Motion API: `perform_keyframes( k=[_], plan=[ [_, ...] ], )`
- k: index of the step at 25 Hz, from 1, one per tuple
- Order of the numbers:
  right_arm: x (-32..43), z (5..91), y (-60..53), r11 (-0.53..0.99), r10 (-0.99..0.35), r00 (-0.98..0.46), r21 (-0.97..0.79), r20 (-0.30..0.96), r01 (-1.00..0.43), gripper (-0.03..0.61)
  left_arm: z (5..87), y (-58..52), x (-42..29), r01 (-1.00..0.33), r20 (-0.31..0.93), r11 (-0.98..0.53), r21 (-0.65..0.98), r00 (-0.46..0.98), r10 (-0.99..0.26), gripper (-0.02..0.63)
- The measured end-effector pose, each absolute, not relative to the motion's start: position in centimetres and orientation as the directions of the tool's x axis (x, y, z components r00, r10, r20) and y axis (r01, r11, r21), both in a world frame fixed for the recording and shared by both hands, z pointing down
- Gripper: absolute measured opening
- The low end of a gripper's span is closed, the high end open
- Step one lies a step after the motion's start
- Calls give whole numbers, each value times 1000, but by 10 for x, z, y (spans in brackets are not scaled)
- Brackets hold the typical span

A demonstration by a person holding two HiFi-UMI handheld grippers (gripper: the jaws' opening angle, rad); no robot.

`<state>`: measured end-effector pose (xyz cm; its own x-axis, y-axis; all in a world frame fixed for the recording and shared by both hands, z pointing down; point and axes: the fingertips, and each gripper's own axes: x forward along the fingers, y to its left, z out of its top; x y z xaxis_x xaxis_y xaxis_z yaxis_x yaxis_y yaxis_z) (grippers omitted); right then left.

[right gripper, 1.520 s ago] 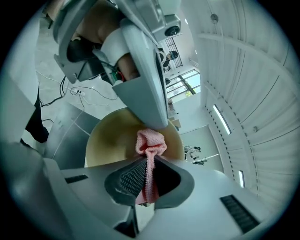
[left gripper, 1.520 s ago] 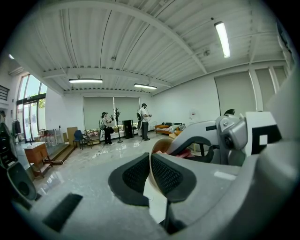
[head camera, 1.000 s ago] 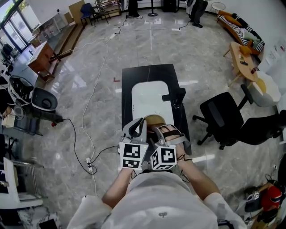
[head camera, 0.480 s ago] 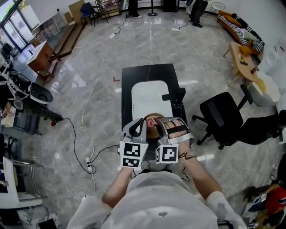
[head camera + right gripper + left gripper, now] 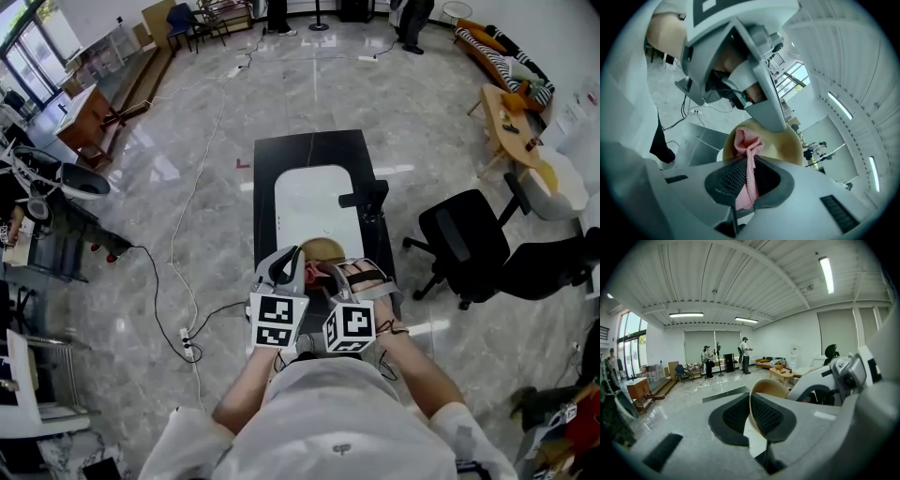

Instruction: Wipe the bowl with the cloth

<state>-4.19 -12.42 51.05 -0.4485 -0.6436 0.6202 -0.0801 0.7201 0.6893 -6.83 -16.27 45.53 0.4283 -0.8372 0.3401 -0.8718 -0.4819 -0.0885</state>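
Note:
A tan bowl point(image 5: 324, 250) is held up over the near end of the black table point(image 5: 309, 150). My left gripper point(image 5: 298, 267) is shut on its rim; in the left gripper view the thin rim point(image 5: 751, 414) runs between the two pads and the bowl point(image 5: 772, 386) stands on edge, tilted. My right gripper point(image 5: 328, 275) is shut on a pink cloth point(image 5: 746, 180). The bunched end of the cloth point(image 5: 747, 139) lies against the inside of the bowl point(image 5: 785, 150). In the head view a bit of pink cloth point(image 5: 315, 272) shows between the two grippers.
A white mat point(image 5: 314, 202) covers the middle of the table. A black clamp-like stand point(image 5: 367, 199) sits at the table's right edge. A black office chair point(image 5: 469, 246) stands to the right. Cables and a power strip point(image 5: 190, 349) lie on the floor at the left.
The right gripper reached forward over the bowl with the cloth, then drew back toward me. The left gripper and the bowl have stayed in place.

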Motion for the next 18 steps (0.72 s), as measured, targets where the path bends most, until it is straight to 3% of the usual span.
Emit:
perform_keyframes(
  k=[4,9,18],
  plan=[
    [-39,507,-119,751,-621,-482,645,619,-140,26,461,-161,-69,-874,350,-480,-79,427,-834,23],
    [-21,487,-131,666,-709,-452,724,541,-178,26,463,-164,-71,-878,359,-473,-71,420,-834,24],
    [26,420,-156,541,-829,-439,698,346,-470,26,472,-170,-93,-904,392,-419,-85,357,-848,25]
  ],
)
